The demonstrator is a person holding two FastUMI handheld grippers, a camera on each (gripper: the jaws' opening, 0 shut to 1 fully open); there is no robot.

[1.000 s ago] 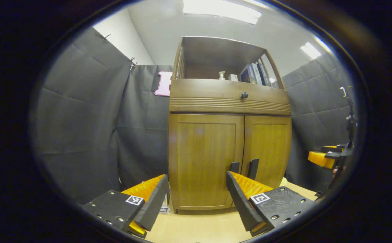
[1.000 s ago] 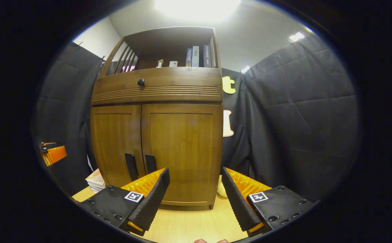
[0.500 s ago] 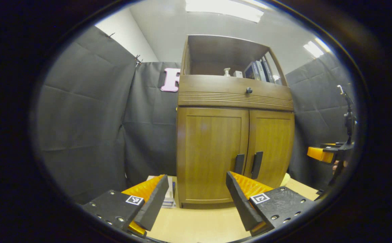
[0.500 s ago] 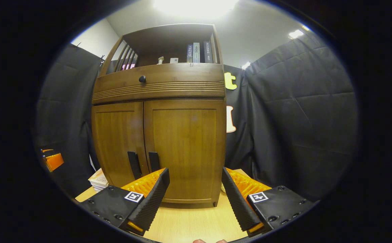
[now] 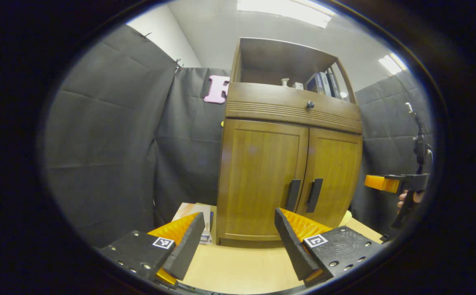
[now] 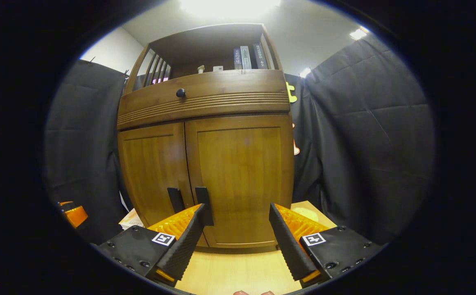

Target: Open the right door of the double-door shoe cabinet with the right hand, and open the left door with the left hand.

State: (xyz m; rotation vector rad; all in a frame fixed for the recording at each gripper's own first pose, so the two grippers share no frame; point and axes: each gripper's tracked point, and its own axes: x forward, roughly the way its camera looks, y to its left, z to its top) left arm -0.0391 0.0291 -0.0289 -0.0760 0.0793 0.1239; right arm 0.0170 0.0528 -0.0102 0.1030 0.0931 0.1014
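A pale wooden tabletop (image 6: 230, 270) inside a black-curtained booth carries the scene. Nearest the lens, my right gripper (image 6: 236, 227) rides with its jaws spread wide, grasping nothing; my left gripper (image 5: 238, 231) is likewise released and empty. Just beyond my right fingers stands the shoe cabinet (image 6: 205, 164), both doors shut flush. The right door (image 6: 242, 176) fills the centre of the right gripper view, its dark vertical handle (image 6: 203, 203) just above the tip of my left-hand finger, not between the jaws. The left door (image 5: 262, 176) and its handle (image 5: 293, 194) lie ahead of my left gripper, apart from it. A stack of books (image 5: 195, 215) lies beside the cabinet's base; farther up, a knobbed drawer (image 6: 180, 93) and an open shelf. By my reckoning nothing is done yet: both grasps and both pulls remain.
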